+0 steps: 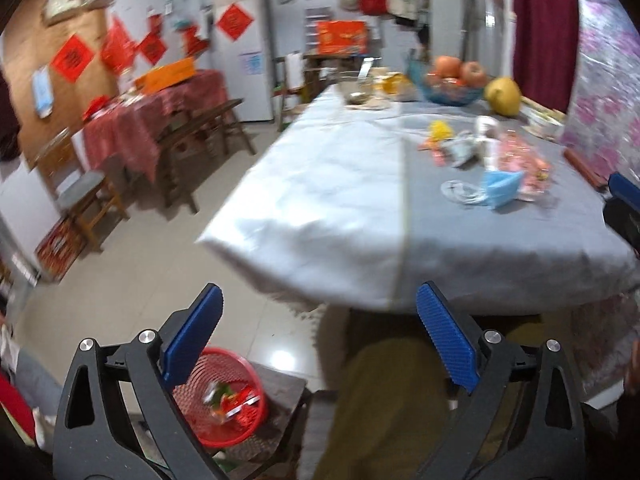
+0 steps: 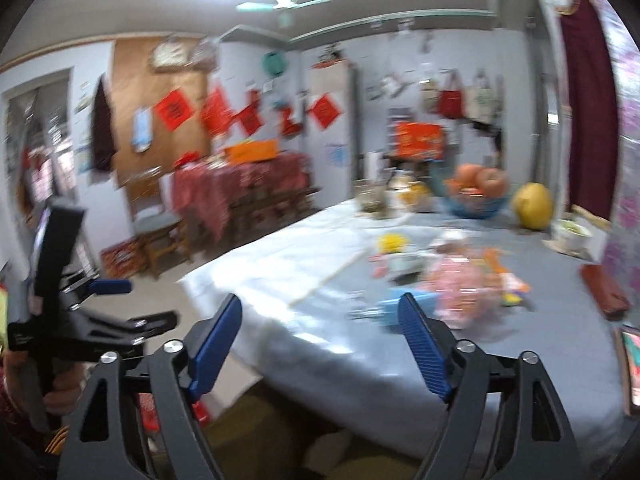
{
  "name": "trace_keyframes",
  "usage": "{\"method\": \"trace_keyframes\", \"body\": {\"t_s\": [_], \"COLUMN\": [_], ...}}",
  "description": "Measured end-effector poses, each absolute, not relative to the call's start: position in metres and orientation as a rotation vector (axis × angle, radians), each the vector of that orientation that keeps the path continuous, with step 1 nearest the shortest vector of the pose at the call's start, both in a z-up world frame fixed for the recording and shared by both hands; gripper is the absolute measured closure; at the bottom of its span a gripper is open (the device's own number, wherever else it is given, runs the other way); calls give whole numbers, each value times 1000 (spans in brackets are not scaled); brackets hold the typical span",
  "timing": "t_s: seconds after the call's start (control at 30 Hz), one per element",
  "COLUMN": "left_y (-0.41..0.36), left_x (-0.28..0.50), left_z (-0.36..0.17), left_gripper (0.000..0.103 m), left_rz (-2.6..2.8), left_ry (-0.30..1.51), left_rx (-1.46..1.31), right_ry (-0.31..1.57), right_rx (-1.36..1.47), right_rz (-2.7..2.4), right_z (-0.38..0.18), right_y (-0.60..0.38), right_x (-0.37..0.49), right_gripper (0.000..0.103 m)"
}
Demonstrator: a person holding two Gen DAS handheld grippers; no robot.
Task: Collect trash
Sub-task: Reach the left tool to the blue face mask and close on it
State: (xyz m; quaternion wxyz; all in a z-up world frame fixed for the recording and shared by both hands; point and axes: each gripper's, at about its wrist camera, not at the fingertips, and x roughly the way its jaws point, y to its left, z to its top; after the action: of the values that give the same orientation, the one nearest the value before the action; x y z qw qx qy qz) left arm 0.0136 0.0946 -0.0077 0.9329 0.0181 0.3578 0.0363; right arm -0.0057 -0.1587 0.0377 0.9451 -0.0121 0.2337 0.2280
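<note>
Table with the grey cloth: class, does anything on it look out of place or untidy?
Yes. A loose heap of litter lies on the table: a crumpled blue face mask, a pink plastic bag and a yellow wrapper, scattered near the fruit bowl. The red basket below already holds wrappers.

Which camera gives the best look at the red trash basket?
The left wrist view. The red basket sits low on a dark stool, partly behind the left gripper, wrappers visible inside. The right wrist view shows only a blurred red scrap.
</note>
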Motion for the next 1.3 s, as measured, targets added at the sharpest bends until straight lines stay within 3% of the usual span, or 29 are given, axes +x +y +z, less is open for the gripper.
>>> {"method": "trace_keyframes", "body": {"t_s": [0.17, 0.4, 0.93, 0.97, 1.0, 1.03, 1.07, 1.3], "left_y": [55, 10, -95, -94, -92, -91, -88, -44], "left_x": [47, 102, 188, 191, 194, 196, 196, 164], "left_z": [-10, -20, -50, -53, -56, -57, -59, -54], "left_gripper": [9, 9, 9, 10, 23, 43, 51, 52], "left_rz": [-7, -76, -324, -326, -334, -349, -369, -323], "left_ry": [756, 779, 741, 744, 747, 758, 773, 729], "left_rx": [81, 136, 303, 297, 286, 277, 263, 242], "right_ry": [462, 526, 614, 616, 618, 619, 619, 629], "right_rx": [61, 194, 232, 228, 223, 219, 217, 202], "right_rz": [295, 152, 103, 103, 102, 103, 106, 150], "right_z": [29, -5, -48, -49, -50, -50, -49, -49], "right_y": [-235, -311, -334, -333, -332, -330, -329, -309], "right_x": [12, 51, 66, 66, 66, 66, 66, 77], "right_gripper": [14, 13, 13, 13, 13, 13, 13, 13]}}
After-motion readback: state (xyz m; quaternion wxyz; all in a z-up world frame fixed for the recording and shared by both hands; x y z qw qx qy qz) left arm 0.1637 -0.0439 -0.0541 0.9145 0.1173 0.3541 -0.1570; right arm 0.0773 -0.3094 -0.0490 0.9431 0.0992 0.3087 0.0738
